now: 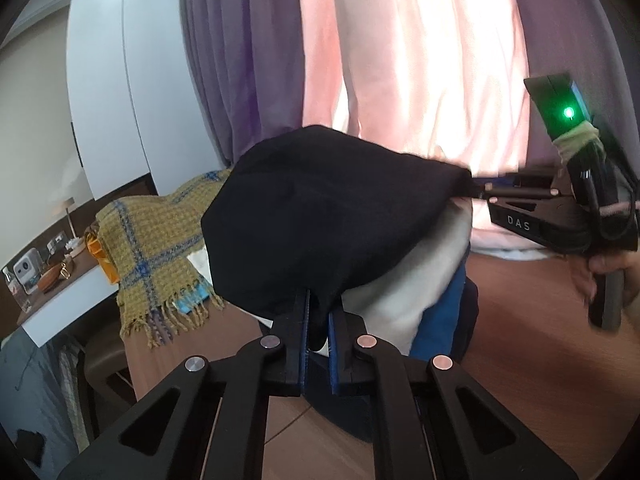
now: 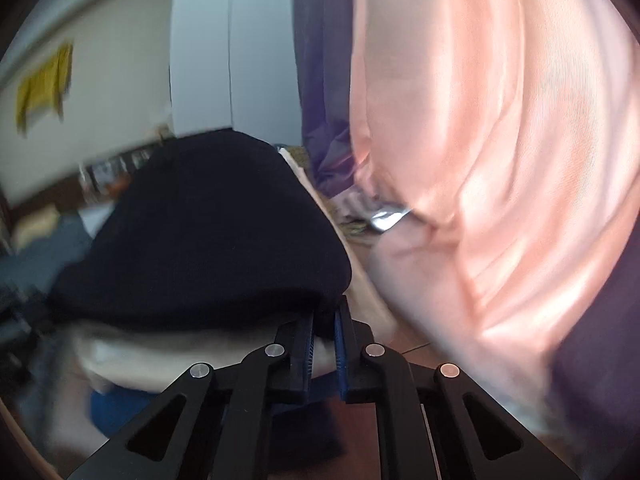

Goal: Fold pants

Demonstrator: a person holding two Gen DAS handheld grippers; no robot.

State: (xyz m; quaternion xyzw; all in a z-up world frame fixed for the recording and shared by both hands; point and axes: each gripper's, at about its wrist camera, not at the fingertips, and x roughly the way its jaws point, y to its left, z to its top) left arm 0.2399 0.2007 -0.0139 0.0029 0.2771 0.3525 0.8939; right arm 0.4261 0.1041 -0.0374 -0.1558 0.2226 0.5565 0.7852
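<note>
— Closest to the left wrist lens, what do you see?

— Black linkage arms, and between them the left gripper [image 1: 318,320]. Its blue-padded fingers [image 1: 304,344] are pinched on a hanging fold of the black pants [image 1: 320,216], with cloth filling the narrow gap.

— Where are the pants?

— Bunched into a dark mound, lifted above a small stack: a cream cloth [image 1: 420,280] just under them and a blue garment [image 1: 440,320] beneath that, on a brown table [image 1: 520,340].

— Which way does the bundle run?

— Its long axis goes across the view, from the near-left corner in the left gripper toward the right, where the far corner tapers to a point. That point is in the tips of the right gripper [image 1: 478,190], which comes in from the right edge, a hand [image 1: 612,272] on its grip and a green light on its body.

— Anything else there?

— A yellow plaid scarf [image 1: 160,240] with a fringe lies to the left. Pink curtains [image 1: 420,60] hang behind.

— And the right wrist view?

— Blurred. The right gripper [image 2: 326,332] is nearest, its fingers [image 2: 306,344] drawn close on the edge of the pants [image 2: 208,232]. The mound spreads from there up and to the left, over the cream cloth [image 2: 180,356], blue garment [image 2: 120,404] at the bottom. The pink curtains [image 2: 500,160] fill the right half.
</note>
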